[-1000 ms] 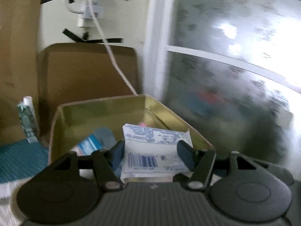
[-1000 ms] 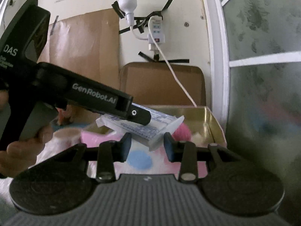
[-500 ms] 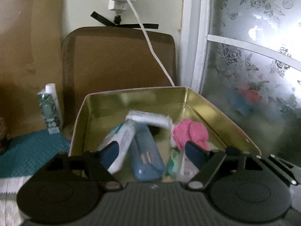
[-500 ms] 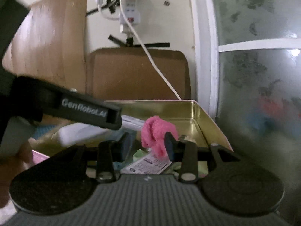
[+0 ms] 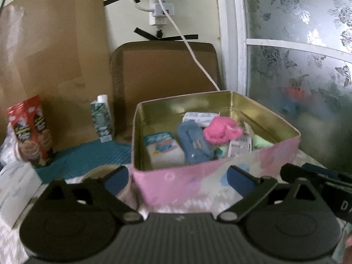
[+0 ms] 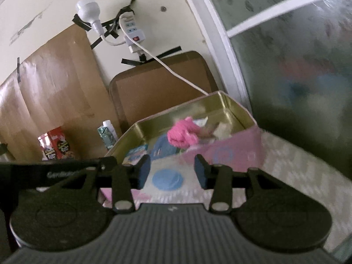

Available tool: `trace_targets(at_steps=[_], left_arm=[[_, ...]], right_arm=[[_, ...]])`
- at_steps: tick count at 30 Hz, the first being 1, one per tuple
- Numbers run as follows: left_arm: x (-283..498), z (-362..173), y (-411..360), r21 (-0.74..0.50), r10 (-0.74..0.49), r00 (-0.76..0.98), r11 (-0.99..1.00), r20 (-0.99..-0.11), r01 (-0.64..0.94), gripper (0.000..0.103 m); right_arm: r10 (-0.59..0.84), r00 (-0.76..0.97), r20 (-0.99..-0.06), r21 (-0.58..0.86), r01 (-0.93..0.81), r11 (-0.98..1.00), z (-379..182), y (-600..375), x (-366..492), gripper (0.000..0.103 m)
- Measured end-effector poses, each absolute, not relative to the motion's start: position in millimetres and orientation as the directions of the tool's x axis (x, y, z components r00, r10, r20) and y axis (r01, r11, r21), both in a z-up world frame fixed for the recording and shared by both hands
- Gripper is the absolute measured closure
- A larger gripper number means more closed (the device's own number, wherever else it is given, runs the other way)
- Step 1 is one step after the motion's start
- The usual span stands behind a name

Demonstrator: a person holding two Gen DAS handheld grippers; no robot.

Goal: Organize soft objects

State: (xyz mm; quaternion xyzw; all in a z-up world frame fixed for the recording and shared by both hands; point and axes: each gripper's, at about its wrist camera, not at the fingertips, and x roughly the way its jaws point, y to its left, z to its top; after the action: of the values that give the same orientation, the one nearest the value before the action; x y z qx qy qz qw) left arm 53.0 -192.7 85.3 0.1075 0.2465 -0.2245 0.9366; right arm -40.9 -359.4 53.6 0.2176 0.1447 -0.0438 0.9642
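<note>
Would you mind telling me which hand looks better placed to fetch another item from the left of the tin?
Probably the left. The left gripper is open wide and empty, with a white box near it, left of the pink tin. The right gripper, also empty, faces the tin's front wall.

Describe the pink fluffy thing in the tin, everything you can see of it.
The pink fluffy cloth bundle looks like soft, fuzzy fabric, bright pink, crumpled or loosely folded into a lump. It lies inside the open pink tin with the gold inside, toward its right back part, resting on top of other packets: a blue pouch beside it and a white labelled packet in front. Neither gripper touches it.
</note>
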Motion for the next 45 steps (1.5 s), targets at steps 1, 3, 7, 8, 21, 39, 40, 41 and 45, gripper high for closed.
trace_targets(at_steps=[1, 3, 7, 8, 21, 39, 40, 41, 45], left_arm=[[49, 84, -188, 0.091, -0.363, 0.78, 0.879, -0.509, 0.468, 0.0], [41, 82, -177, 0.085, -0.358, 0.78, 0.883, -0.513, 0.462, 0.0], [30, 77, -160, 0.06, -0.352, 0.767, 0.891, -0.537, 0.451, 0.0], [27, 76, -155, 0.054, -0.35, 0.764, 0.893, -0.542, 0.447, 0.0], [3, 70, -123, 0.061, -0.288, 0.781, 0.922, -0.554, 0.383, 0.0], [-17, 72, -120, 0.063, -0.266, 0.795, 0.933, -0.545, 0.355, 0.0], [-18, 73, -122, 0.069, -0.263, 0.796, 0.932, -0.545, 0.355, 0.0], [-20, 73, -123, 0.075, -0.26, 0.798, 0.932, -0.544, 0.355, 0.0], [-25, 73, -129, 0.09, -0.256, 0.799, 0.929, -0.544, 0.359, 0.0]], right_arm=[[-0.018, 0.952, -0.307, 0.409, 0.149, 0.9, 53, -357, -42, 0.051], [-0.01, 0.945, -0.325, 0.408, 0.15, 0.901, 51, -350, -48, 0.051], [0.017, 0.938, -0.347, 0.406, 0.134, 0.904, 50, -335, -57, 0.048], [0.021, 0.937, -0.348, 0.402, 0.13, 0.906, 51, -332, -59, 0.045], [0.065, 0.943, -0.326, 0.389, 0.071, 0.919, 64, -301, -73, 0.03], [0.101, 0.932, -0.349, 0.443, 0.068, 0.894, 58, -302, -89, 0.022], [0.101, 0.932, -0.347, 0.446, 0.069, 0.892, 58, -303, -91, 0.022], [0.1, 0.933, -0.346, 0.448, 0.07, 0.891, 57, -303, -92, 0.022], [0.101, 0.935, -0.339, 0.456, 0.07, 0.887, 57, -305, -97, 0.021]])
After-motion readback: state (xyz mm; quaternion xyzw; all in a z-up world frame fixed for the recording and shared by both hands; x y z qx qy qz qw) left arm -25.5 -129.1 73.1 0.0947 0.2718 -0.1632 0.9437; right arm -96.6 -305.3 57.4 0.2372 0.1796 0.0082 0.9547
